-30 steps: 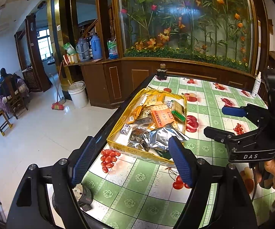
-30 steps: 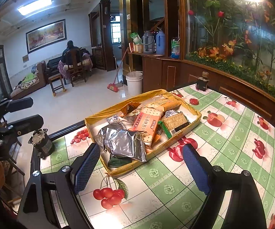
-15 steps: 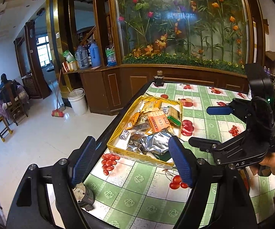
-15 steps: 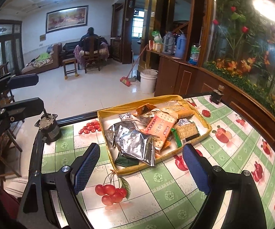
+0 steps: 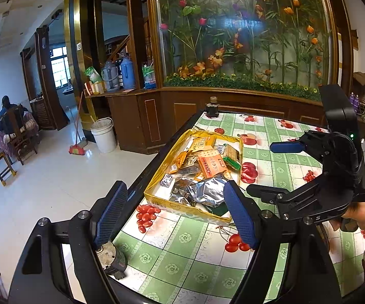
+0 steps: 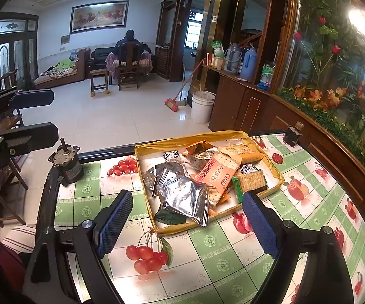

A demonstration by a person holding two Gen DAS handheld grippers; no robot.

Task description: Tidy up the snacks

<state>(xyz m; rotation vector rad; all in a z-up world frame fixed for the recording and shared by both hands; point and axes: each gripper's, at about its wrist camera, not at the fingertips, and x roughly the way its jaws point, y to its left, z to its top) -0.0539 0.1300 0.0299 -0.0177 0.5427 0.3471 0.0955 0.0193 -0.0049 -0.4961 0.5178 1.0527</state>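
Observation:
A yellow tray on the table holds several snack packs: a silver foil bag, an orange cracker pack, and smaller packets. My left gripper is open and empty, held back above the table's near end. My right gripper is open and empty, in front of the tray; it also shows in the left wrist view, to the right of the tray.
The table has a green checked cloth with fruit prints. A small motor stands at the table's near-left corner. A dark ink bottle stands at the far end. A wooden cabinet with a glass flower display lies behind.
Both grippers have drawn back and up from the tray, which looks smaller and farther now. Both stay open and empty.

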